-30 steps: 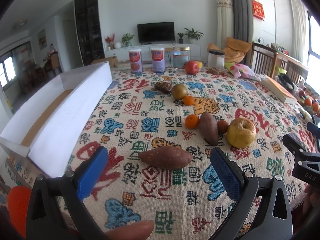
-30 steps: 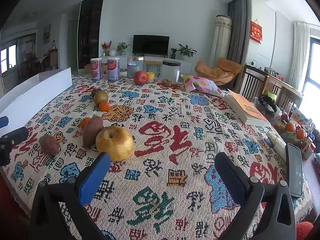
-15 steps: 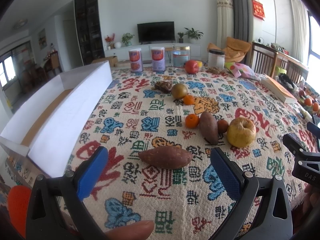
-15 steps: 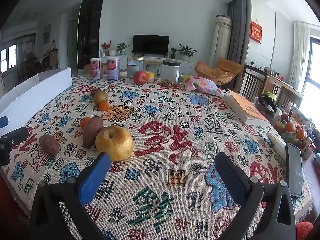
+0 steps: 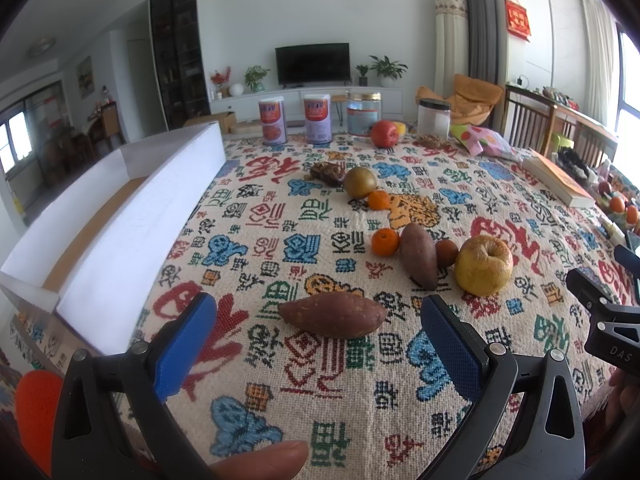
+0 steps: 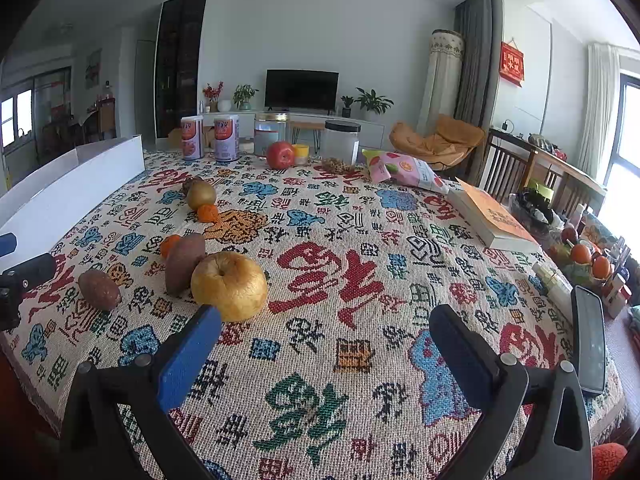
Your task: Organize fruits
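Bright daylight, both views. Main source is the window (image 6: 628, 152) at far right, blown out to white; a smaller window (image 5: 16, 140) at far left is also overexposed. Shadows under the fruit are soft and short. White box wall (image 5: 132, 224) nearly clips. Strong fisheye bending, black vignette in corners. Focus sharp mid-table, slightly soft at the edges. No motion blur.

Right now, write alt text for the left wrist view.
The open left gripper hovers over a patterned tablecloth, blue fingers either side of a sweet potato. Beyond lie a second sweet potato, a yellow apple and a tangerine; a white box stands left.
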Tool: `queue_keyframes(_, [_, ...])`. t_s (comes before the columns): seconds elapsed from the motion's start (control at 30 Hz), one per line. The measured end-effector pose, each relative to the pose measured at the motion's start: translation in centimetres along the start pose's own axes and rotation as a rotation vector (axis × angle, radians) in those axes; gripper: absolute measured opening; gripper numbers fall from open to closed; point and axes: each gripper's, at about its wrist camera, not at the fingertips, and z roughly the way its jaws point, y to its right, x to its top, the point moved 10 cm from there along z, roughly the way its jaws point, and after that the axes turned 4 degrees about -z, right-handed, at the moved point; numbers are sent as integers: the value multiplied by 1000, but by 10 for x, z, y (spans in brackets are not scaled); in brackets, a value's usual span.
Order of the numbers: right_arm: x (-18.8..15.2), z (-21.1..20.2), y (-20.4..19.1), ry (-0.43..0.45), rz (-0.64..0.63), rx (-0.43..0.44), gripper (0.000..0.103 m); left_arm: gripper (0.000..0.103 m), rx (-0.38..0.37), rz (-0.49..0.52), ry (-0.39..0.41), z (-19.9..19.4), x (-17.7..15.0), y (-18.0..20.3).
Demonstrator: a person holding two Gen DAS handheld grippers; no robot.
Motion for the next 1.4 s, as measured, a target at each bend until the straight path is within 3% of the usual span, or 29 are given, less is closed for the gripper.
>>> queue_keyframes(1.17, [-4,3,2,-14,5,5,103,102,2,-5,-2,0,-1,-2])
queue_keyframes(1.4, [-9,10,29,-49,102,-15,103,102,-32,-17,-61,7,-9,-13])
